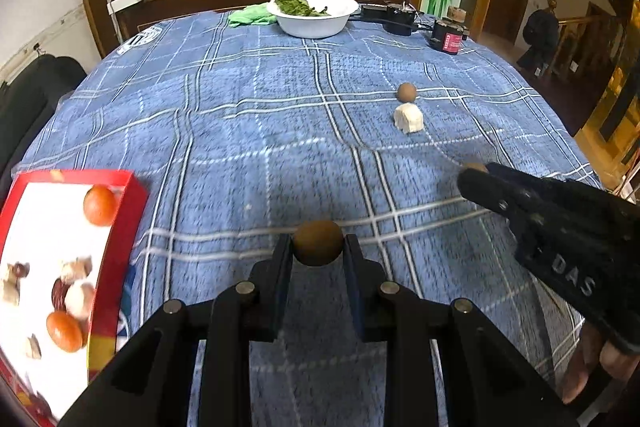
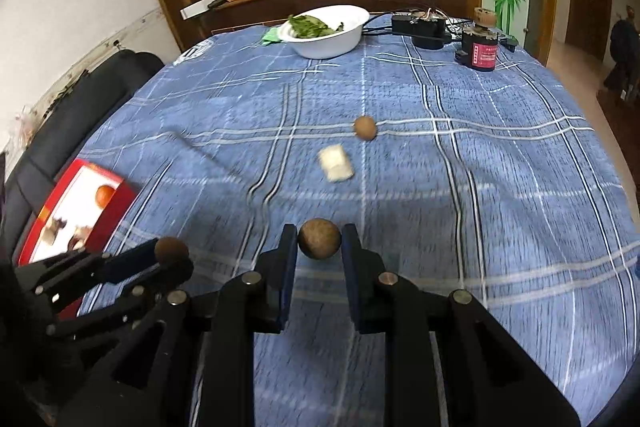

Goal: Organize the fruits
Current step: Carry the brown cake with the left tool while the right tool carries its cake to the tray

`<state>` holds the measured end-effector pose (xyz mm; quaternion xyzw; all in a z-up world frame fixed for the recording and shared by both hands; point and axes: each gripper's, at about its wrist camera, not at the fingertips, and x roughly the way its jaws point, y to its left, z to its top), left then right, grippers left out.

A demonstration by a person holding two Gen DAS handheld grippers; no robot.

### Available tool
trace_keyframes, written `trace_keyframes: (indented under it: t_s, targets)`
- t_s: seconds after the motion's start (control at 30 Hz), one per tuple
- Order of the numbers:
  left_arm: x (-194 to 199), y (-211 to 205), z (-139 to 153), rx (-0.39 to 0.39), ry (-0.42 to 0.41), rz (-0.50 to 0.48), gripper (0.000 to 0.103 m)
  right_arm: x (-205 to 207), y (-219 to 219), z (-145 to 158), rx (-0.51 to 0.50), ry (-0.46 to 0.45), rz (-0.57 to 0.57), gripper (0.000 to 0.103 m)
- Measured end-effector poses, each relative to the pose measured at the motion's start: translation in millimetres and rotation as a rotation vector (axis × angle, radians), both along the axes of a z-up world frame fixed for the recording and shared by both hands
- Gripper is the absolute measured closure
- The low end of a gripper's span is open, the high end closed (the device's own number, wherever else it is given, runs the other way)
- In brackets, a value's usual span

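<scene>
My left gripper [image 1: 318,247] is shut on a brown round fruit [image 1: 318,242], held above the blue checked tablecloth [image 1: 248,131]. My right gripper [image 2: 319,241] is shut on another brown round fruit [image 2: 319,238]. A third brown fruit [image 1: 406,92] lies on the cloth at mid right, next to a white chunk [image 1: 409,118]; both also show in the right wrist view, the fruit [image 2: 365,127] and the chunk [image 2: 337,163]. A red-rimmed tray [image 1: 120,211] at the left holds orange fruits [image 1: 100,205] and several mixed pieces. The left gripper shows in the right wrist view [image 2: 172,259], the right gripper in the left wrist view [image 1: 476,179].
A white bowl [image 1: 316,23] with green leaves stands at the far side, with a green cloth [image 1: 250,15] beside it. Black devices and cables [image 1: 394,17] and a black-and-pink can [image 1: 448,39] sit at the far right. A dark chair [image 2: 80,115] stands left of the table.
</scene>
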<state>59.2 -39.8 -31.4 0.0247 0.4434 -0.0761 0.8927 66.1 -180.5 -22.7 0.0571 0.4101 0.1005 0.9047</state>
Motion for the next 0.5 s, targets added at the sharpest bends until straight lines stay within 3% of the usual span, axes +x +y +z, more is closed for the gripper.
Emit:
trace_keyframes:
  t_s: [0.5]
  targets:
    - [-27.1, 21.8, -8.3, -0.021, 0.018, 0.048, 0.078, -53.3, 20.4, -4.5, 0.005, -0.005, -0.01, 0.079]
